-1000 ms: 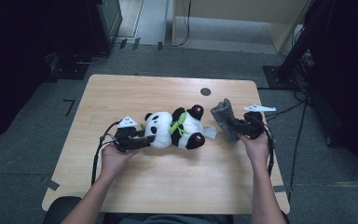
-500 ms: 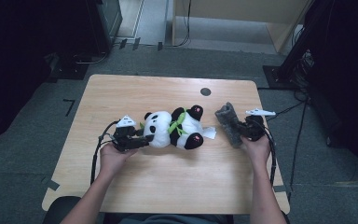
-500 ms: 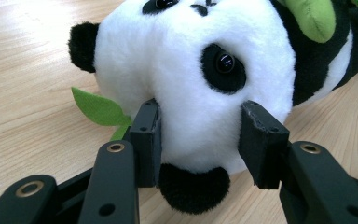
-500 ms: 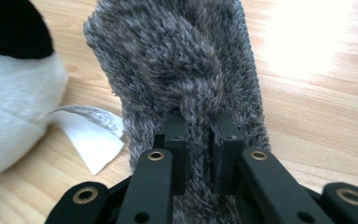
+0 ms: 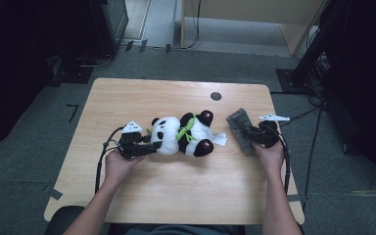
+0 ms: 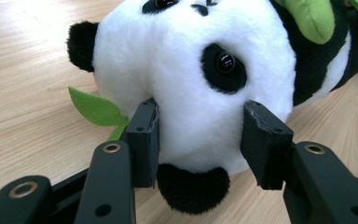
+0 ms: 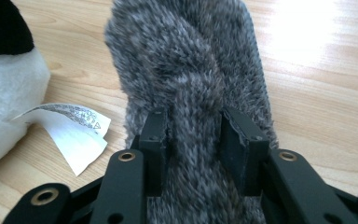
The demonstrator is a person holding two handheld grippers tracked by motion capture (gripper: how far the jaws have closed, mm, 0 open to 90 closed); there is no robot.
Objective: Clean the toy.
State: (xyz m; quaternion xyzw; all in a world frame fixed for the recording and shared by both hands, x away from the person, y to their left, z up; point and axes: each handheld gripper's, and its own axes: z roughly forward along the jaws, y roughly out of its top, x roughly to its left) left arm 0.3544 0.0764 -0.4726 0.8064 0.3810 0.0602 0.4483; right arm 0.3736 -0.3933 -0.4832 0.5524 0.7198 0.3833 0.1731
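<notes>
Lowered onto the table (image 5: pixel 176 196), grey furry piece (image 7: pixel 191 70) sits in the loosening right claw (image 7: pixel 193 135); left claw (image 6: pixel 198 135) pinches panda (image 6: pixel 191 70).

Plush panda (image 5: pixel 183 134) – glossy eyes; shaggy grey fur piece (image 5: pixel 240 129) – matt wooden table (image 5: pixel 176 196).

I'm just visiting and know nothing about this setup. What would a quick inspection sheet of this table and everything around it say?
Surface: wooden table, dark round spot near far edge.
Job's things: plush panda lying on its side; grey furry piece beside it.
Clutter: nothing seen.
Grippers: left hand-held gripper pressing the panda's head; right hand-held gripper around a ridge of the furry piece, jaws just been opening.
Cables: black cable trailing from each gripper.
Surroundings: grey floor, dark equipment.
</notes>
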